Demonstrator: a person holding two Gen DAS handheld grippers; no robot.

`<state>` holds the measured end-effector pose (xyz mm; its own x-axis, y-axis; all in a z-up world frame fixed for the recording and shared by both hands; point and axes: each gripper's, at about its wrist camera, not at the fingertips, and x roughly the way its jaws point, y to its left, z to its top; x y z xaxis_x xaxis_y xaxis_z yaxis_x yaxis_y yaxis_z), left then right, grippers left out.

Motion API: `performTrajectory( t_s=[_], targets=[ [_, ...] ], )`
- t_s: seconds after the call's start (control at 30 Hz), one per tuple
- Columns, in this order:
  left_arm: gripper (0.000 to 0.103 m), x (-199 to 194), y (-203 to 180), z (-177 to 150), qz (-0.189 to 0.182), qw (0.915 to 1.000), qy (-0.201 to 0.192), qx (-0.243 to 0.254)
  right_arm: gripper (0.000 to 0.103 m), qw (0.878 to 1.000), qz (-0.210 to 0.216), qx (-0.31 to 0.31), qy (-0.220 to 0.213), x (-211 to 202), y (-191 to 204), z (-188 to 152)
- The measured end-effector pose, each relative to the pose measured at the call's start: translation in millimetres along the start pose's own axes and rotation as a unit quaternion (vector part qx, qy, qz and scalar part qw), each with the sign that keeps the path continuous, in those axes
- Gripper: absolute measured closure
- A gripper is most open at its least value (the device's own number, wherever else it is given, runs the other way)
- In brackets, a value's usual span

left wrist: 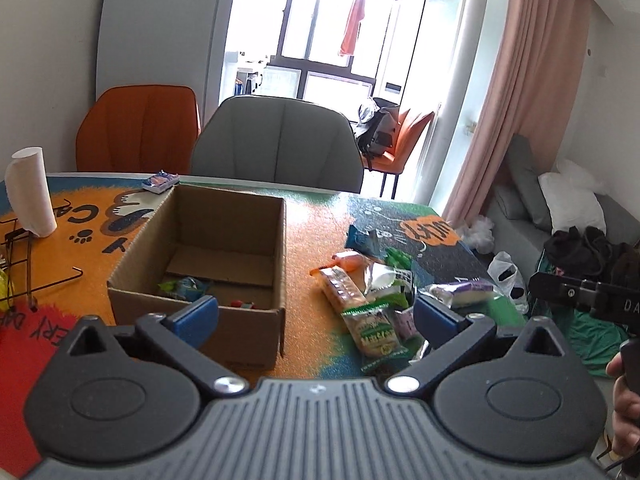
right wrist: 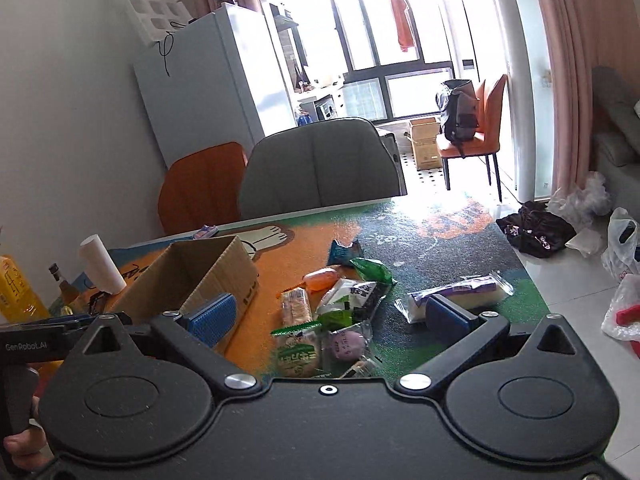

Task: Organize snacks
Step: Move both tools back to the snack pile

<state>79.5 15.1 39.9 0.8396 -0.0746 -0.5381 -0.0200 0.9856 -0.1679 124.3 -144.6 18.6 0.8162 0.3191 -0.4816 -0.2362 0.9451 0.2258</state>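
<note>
Both grippers we hold stand released, jaws spread wide with nothing between them: the left gripper [left wrist: 316, 318] shows smooth blue pads [left wrist: 196, 320], while the right gripper [right wrist: 332, 316] shows a blue pad [right wrist: 212, 318] studded with fine ribbed bumps. We take the cardboard box [left wrist: 256, 336] as our landmark, an open-topped corrugated carton with plain brown walls. Inside it, seen only from the left wrist, lie a crinkly green-and-blue packet [left wrist: 182, 288] near the left wall and something small and red [left wrist: 240, 303] against the near wall; the right wrist looks at the box [right wrist: 224, 268] from the side and cannot see its floor. Just right of the box, on the grainy printed table mat [left wrist: 304, 240], sits the heap of snacks [left wrist: 376, 292]: a long clear sleeve of biscuits [right wrist: 296, 306], a green-trimmed rice cracker pack [right wrist: 298, 350], a glossy orange sausage-shaped pack [right wrist: 320, 279], a dark green foil bag [right wrist: 370, 270] and a round purple sweet in clear wrap [right wrist: 348, 346]. Farther right of the box lies a soft white-and-purple wrapped cake [right wrist: 460, 294]. Left of the box stands a white paper roll [left wrist: 30, 192], and behind the box a small blue packet [left wrist: 160, 181] rests at the table's far edge. Only the right wrist shows a yellow bottle [right wrist: 16, 288] beyond the roll.
</note>
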Motion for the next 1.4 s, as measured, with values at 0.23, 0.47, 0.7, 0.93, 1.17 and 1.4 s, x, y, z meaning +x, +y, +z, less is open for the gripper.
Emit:
performTrajectory(
  t_s=[0.23,0.47,0.7,0.93,1.17,1.4],
  targets=[
    [0.000,6,-17,-12,-0.012,0.9998,0.013,-0.001,0.000,1.000,-0.007,-0.017,0.008,-7,-11,-9],
    [0.000,18,-38,-24,-0.022,0.9994,0.021,0.018,0.000,0.999,-0.016,-0.017,0.026,-4,-28,-20],
    [0.002,39,-50,-32,-0.024,0.9984,0.044,0.026,0.000,0.999,-0.009,-0.001,0.050,5,-43,-27],
    [0.009,66,-55,-31,-0.017,0.9975,0.064,0.025,0.001,0.997,-0.007,0.020,0.068,22,-46,-31],
    [0.023,97,-52,-28,-0.010,0.9963,0.085,0.007,0.021,0.993,-0.001,0.058,0.104,51,-48,-38],
    [0.034,121,-48,-30,-0.015,0.9947,0.101,-0.012,0.031,0.987,0.009,0.089,0.130,80,-46,-41]
  ],
)
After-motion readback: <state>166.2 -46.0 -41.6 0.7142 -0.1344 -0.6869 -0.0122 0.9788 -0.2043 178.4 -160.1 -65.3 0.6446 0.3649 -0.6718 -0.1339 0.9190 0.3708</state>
